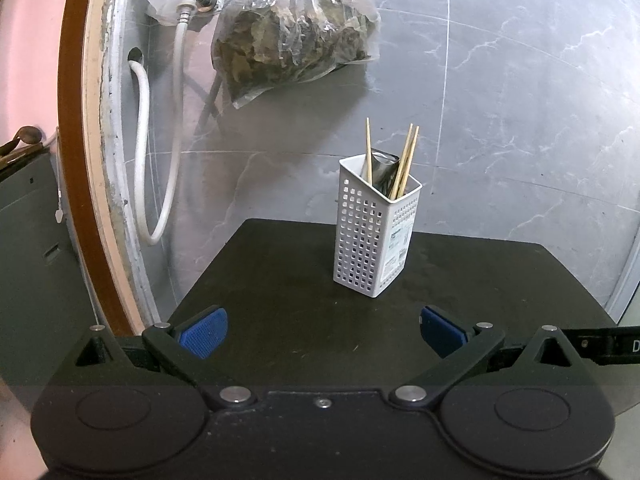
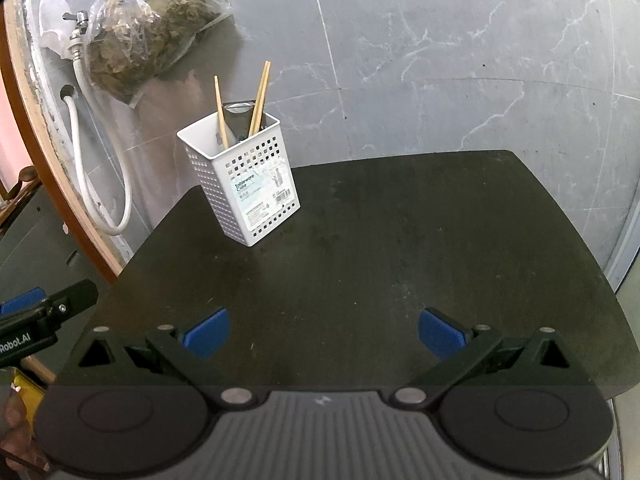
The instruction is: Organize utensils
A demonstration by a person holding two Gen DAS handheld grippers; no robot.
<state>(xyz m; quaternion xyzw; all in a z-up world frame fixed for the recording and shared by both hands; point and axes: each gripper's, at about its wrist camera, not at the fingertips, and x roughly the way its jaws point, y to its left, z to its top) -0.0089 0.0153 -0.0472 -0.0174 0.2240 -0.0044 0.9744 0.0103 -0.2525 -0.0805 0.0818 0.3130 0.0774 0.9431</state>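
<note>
A white perforated utensil holder (image 1: 374,236) stands upright on the black table (image 1: 280,280); it also shows in the right wrist view (image 2: 244,184). Wooden chopsticks (image 1: 406,162) and a dark flat piece stick out of its top, also seen in the right wrist view as chopsticks (image 2: 259,98). My left gripper (image 1: 322,334) is open and empty, low over the table's near side, short of the holder. My right gripper (image 2: 322,334) is open and empty, the holder far ahead to its left. The left gripper's body (image 2: 40,320) shows at the right view's left edge.
A plastic bag of dried leaves (image 1: 296,28) hangs on the grey marble wall. A tap with a white hose (image 1: 176,128) is at the left, beside a wooden frame (image 1: 80,160). The table's far edge (image 2: 400,156) is behind the holder.
</note>
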